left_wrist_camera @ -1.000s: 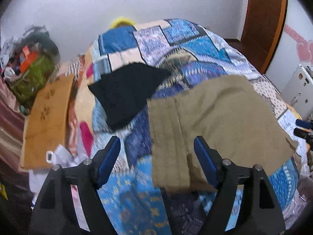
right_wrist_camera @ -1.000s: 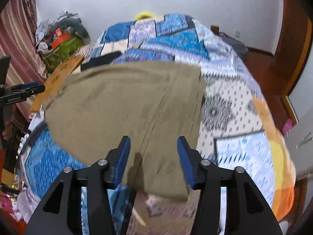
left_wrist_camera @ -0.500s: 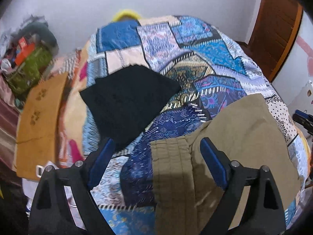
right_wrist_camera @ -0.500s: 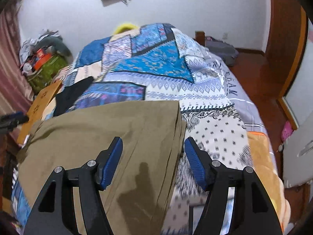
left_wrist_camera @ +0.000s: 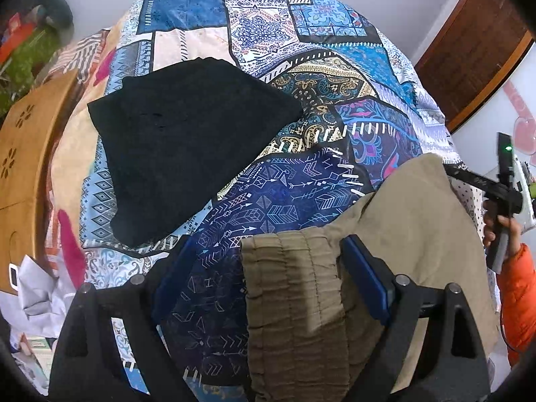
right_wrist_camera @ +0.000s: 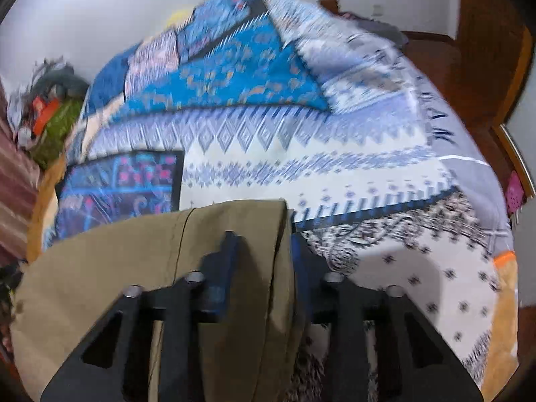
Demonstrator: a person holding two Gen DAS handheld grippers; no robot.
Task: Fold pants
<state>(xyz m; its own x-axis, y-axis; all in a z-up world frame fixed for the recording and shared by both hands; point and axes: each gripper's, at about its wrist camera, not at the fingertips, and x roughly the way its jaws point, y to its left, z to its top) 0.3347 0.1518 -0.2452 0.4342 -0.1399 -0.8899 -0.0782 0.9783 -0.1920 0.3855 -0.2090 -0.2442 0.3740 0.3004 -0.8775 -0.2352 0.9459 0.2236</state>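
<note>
Olive-tan pants lie on the patchwork quilt. Their gathered waistband sits between the fingers of my left gripper. Those jaws stand wide and are closing slightly, and the pads do not touch the cloth. In the right wrist view, my right gripper is closing on the folded right edge of the pants, and its blue pads pinch the cloth. That gripper's body, with an orange sleeve, shows at the right edge of the left wrist view.
A folded black garment lies on the quilt to the left of and beyond the pants. A wooden board runs along the bed's left side, with clutter behind it. A dark wooden door stands at the right.
Both grippers came down closer to the bed and the pants. The right jaws went from wide to pinched on the pants' edge. The left jaws stayed wide around the waistband.
</note>
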